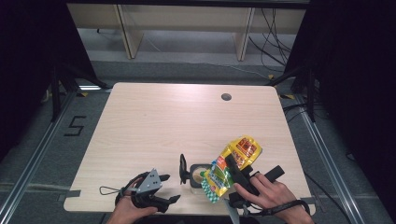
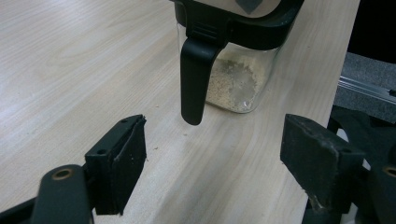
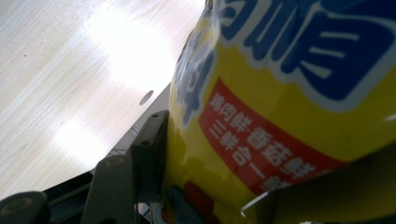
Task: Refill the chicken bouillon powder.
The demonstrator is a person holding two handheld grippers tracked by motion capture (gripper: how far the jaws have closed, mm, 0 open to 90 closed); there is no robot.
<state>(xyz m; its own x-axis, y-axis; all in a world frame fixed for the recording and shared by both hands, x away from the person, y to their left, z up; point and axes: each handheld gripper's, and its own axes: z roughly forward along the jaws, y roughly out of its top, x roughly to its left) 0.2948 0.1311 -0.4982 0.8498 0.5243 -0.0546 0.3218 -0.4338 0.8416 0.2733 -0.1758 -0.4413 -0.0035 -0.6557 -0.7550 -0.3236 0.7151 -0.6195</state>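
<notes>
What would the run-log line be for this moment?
right gripper: shut on yellow pouch, tipped over clear container | left gripper: open, facing container

The pouch runs off the top and right edges of the right gripper view, its print cut mid-character, and it hides the right tongs' far jaw. In the left gripper view the jar loses its lid to the top edge. From above, the pouch covers part of the jar's mouth, contents too small to tell.
</notes>
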